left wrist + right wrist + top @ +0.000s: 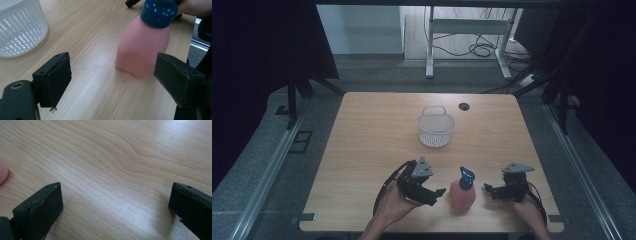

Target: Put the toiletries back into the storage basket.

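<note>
Both claws sit low over the near edge of the wooden table (377,125), each held in one of the person's hands. Left gripper (438,192) has its jaws spread wide with nothing between them; in the left gripper view (112,80) the two black pads frame bare wood, and the pink bottle (143,50) stands just beyond the right-hand pad, not touching either. Right gripper (488,189) is likewise wide open and empty; its own view (116,202) shows plain wood grain between the pads.

Much is cut off. In the left gripper view the bottle's blue cap (159,12) runs out of the top edge, so its nozzle is hidden there, and in the right gripper view a mere sliver of pink (3,172) shows at the left border. Whether the jaws rest on the table or hang just above it cannot be told.

From the high view the pink bottle (462,196) stands upright between the two grippers, long axis vertical, blue cap (467,177) on top; which way the nozzle points is too small to make out. Farther back, near the table's middle, sits a white slotted basket (436,127), well apart from the bottle, with a small dark round hole (464,106) in the tabletop beyond it.
</note>
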`<act>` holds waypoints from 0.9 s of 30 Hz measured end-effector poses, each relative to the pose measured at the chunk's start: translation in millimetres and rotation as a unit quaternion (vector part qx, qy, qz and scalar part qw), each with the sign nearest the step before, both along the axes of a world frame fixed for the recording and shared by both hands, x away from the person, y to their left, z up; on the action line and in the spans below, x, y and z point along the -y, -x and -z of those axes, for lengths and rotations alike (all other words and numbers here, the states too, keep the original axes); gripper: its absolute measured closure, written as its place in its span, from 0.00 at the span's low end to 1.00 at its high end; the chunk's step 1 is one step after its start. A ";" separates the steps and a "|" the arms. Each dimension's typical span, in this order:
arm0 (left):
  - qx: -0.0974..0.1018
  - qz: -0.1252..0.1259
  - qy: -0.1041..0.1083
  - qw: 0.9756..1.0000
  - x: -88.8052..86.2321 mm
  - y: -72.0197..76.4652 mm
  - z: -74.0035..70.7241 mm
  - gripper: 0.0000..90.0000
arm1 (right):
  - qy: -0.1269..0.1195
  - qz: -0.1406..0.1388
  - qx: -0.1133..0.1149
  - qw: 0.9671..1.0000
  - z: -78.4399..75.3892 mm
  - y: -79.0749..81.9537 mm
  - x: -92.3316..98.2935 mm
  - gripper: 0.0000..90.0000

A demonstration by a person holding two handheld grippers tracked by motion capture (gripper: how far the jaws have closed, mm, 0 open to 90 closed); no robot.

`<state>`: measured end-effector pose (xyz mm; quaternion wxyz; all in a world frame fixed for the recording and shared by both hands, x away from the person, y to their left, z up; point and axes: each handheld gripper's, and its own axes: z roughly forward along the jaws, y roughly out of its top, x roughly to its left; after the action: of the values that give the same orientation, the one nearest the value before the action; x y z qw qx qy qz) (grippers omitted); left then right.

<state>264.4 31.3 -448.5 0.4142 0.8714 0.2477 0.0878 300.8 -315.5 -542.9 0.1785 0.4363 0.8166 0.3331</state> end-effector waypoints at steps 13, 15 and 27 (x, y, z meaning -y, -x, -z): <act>0.002 0.028 0.012 1.000 21.0 -2.4 -6.5 0.24 | 0.000 0.000 0.001 1.000 0.0 -0.1 0.1 0.00; 0.003 0.033 0.013 0.999 24.8 -2.7 -7.1 0.25 | 0.000 0.000 0.001 1.000 0.0 -0.1 0.0 0.00; 0.007 0.058 0.022 0.998 50.2 -5.2 -9.3 0.33 | 0.000 0.000 0.001 1.000 0.0 -0.1 0.0 0.00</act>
<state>269.6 -19.0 -439.2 0.4394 0.8744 0.1956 0.0644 300.9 -315.5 -542.9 0.1789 0.4358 0.8167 0.3333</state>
